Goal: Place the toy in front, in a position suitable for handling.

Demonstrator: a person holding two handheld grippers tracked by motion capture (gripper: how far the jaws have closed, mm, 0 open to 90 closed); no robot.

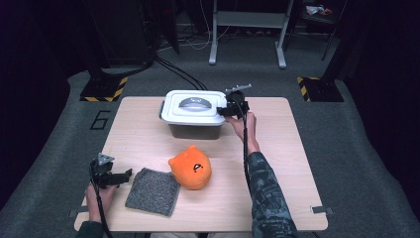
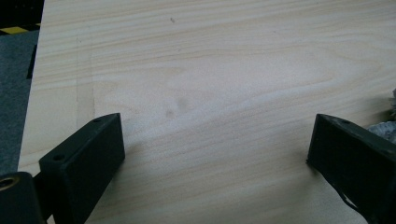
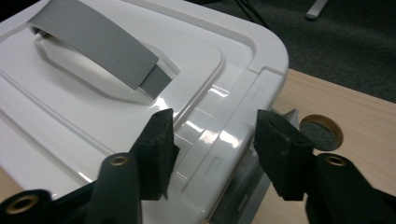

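White box lid [image 1: 193, 106] edge between half-open right tool [image 3: 212, 140] jaws; left tool [image 2: 215, 149] wide open, empty; orange plush [image 1: 191, 167], grey cloth [image 1: 152, 191] nearby

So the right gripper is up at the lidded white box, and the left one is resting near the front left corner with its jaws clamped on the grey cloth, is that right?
Not quite. The left gripper holds nothing: the left gripper view shows its jaws wide apart over bare table, with the grey cloth beside it. The right gripper is at the white box, as you said.
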